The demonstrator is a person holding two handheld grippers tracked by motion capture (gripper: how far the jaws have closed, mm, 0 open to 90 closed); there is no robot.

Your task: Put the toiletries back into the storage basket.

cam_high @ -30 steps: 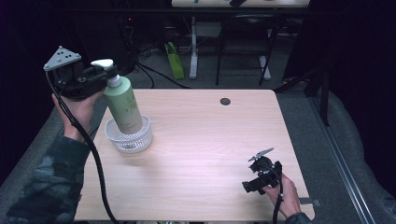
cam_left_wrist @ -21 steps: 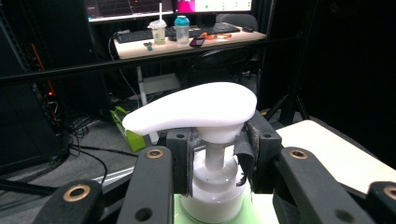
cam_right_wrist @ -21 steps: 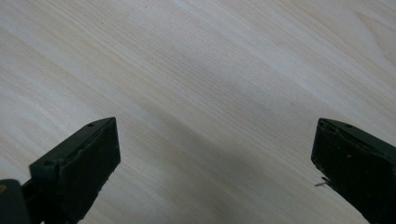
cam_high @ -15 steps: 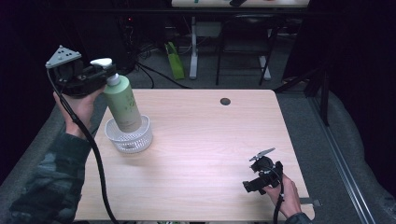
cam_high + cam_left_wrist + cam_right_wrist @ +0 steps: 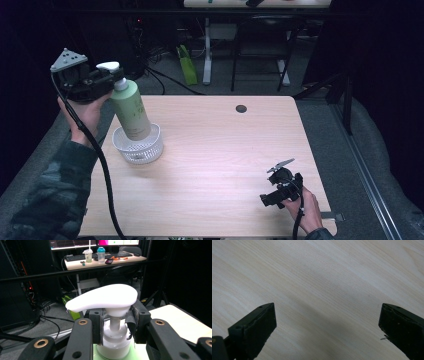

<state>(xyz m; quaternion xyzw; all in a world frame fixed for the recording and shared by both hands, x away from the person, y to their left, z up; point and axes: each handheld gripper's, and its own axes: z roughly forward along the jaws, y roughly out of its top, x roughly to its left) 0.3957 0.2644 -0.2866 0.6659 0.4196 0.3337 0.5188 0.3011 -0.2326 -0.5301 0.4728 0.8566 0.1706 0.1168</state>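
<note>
A green pump bottle (image 5: 131, 109) with a white pump head (image 5: 102, 298) leans with its base inside a small white basket (image 5: 146, 148) on the left of the wooden table (image 5: 215, 150). My left gripper (image 5: 111, 80) is shut on the bottle's neck just under the pump head; in the left gripper view the pads (image 5: 98, 325) press on the neck (image 5: 115, 323) from both sides. My right gripper (image 5: 267, 199) rests low over the table's front right, held in a hand, with its jaws wide apart over bare wood (image 5: 324, 290).
A dark round grommet hole (image 5: 241, 108) sits near the table's far edge. Behind the table are desk legs, cables and a green object (image 5: 187, 65) on the floor. A far desk (image 5: 100, 262) carries cups and a keyboard.
The bottle and left gripper have shifted slightly; the bottle still stands in the basket. The right gripper has stayed put.
</note>
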